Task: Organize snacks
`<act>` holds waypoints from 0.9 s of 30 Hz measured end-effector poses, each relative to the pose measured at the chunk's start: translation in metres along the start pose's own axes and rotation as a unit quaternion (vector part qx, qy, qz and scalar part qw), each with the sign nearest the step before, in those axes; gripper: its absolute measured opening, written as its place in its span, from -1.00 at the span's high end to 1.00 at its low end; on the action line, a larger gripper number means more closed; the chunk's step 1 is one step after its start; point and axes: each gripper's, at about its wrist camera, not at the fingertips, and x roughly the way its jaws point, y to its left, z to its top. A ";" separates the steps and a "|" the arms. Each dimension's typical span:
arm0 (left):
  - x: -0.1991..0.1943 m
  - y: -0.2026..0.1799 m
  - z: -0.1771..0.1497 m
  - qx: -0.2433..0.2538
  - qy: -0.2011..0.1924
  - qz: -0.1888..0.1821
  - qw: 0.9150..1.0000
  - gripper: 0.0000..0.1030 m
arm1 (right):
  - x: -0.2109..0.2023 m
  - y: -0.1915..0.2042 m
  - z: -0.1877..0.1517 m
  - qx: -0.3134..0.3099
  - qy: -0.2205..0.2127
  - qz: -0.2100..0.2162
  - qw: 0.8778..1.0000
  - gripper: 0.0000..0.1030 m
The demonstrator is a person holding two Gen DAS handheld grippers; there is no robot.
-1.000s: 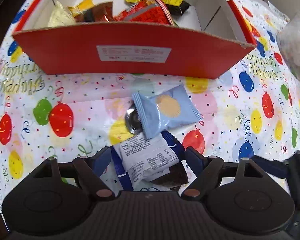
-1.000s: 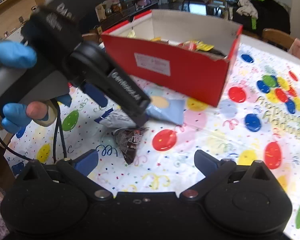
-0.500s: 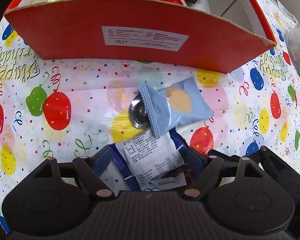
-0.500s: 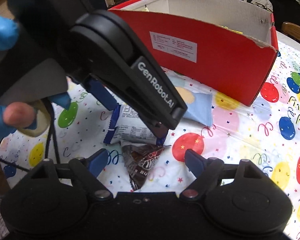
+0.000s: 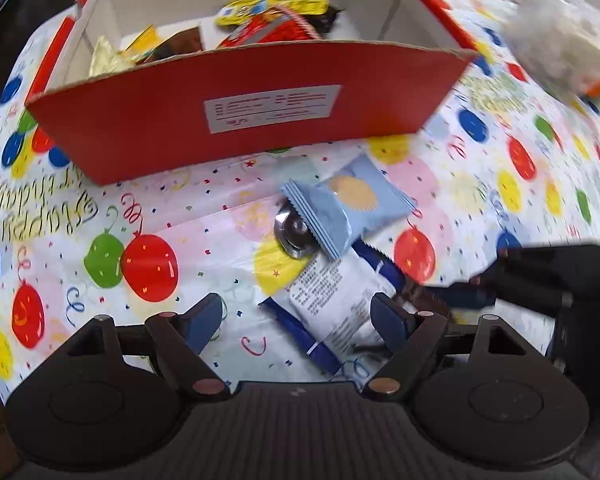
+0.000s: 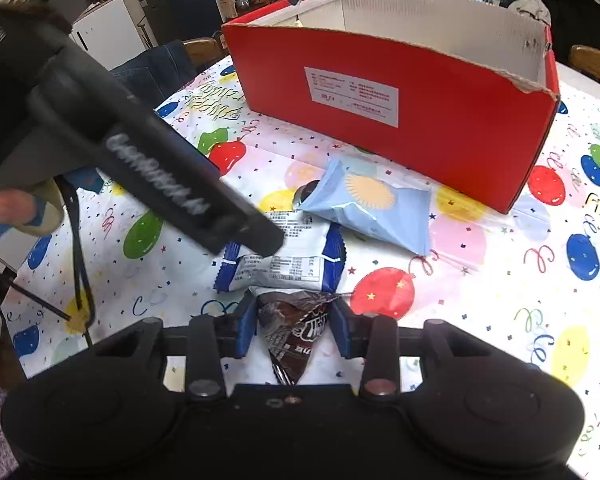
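Now right claw [image 6: 294,330], angled steeply down, has just closed on brown packet [image 6: 296,332].

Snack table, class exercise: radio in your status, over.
Right gripper just closed on brown triangular snack. Left gripper open over white-and-blue packet. Red box ahead, light blue packet lying before it.

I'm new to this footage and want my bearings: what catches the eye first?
The big red box at the back of the balloon-print tablecloth, with snacks inside. Before it lie a pale blue packet and a white-and-blue packet. Nearest, the right gripper has just been closing around a dark brown wrapper.
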 end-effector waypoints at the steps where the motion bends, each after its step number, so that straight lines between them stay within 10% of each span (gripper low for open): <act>1: 0.000 -0.002 -0.002 0.016 -0.002 0.002 1.000 -0.58 | -0.002 -0.001 -0.003 0.002 -0.001 0.002 1.000 0.35; 13: 0.019 -0.041 -0.009 0.172 -0.012 0.015 0.985 -0.56 | -0.054 -0.033 -0.024 0.079 -0.022 0.001 0.997 0.38; 27: 0.027 -0.045 -0.018 0.150 -0.015 0.023 0.988 -0.05 | -0.070 -0.041 -0.033 0.112 -0.042 -0.012 0.993 0.38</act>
